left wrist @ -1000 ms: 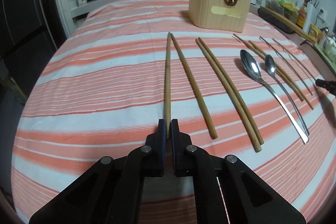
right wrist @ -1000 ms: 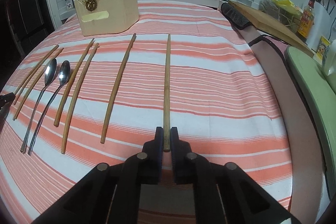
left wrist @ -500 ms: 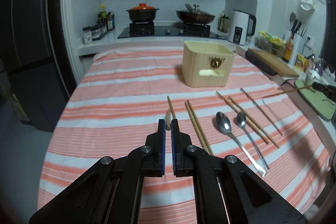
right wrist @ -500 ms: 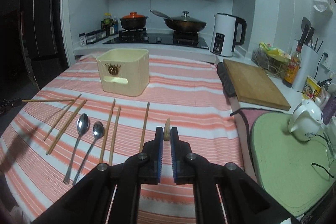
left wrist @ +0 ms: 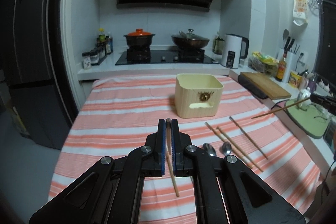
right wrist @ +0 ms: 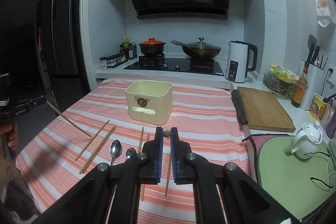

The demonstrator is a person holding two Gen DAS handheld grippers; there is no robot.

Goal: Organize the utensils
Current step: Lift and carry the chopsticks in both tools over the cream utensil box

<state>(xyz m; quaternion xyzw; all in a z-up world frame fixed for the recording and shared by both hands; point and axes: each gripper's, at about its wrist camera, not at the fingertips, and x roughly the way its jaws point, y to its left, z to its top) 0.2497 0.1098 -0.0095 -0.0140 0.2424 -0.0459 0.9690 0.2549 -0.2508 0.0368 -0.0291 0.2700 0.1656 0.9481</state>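
Note:
My left gripper (left wrist: 168, 122) is shut on one wooden chopstick (left wrist: 168, 119), held end-on above the striped cloth. In the same way, my right gripper (right wrist: 167, 131) is shut on a second chopstick (right wrist: 167, 133). Each gripper shows in the other's view: the right gripper (left wrist: 314, 98) with its chopstick (left wrist: 279, 109), and the left gripper (right wrist: 42, 100) with its chopstick (right wrist: 69, 121). The cream utensil holder (left wrist: 198, 96) (right wrist: 149, 102) stands upright and open-topped ahead. Two spoons (right wrist: 116, 149) and several more chopsticks (right wrist: 92, 143) lie on the cloth.
The striped table (right wrist: 199, 110) ends at a counter with a stove, pots and a white kettle (right wrist: 238, 64). To the right lie a wooden cutting board (right wrist: 264, 108) and a teapot (right wrist: 306, 140) on a green mat. A dark fridge (left wrist: 31, 56) stands left.
Both grippers have risen well above the cloth, each lifting its chopstick off the row. Both now point less steeply down, bringing the stove and hood into view.

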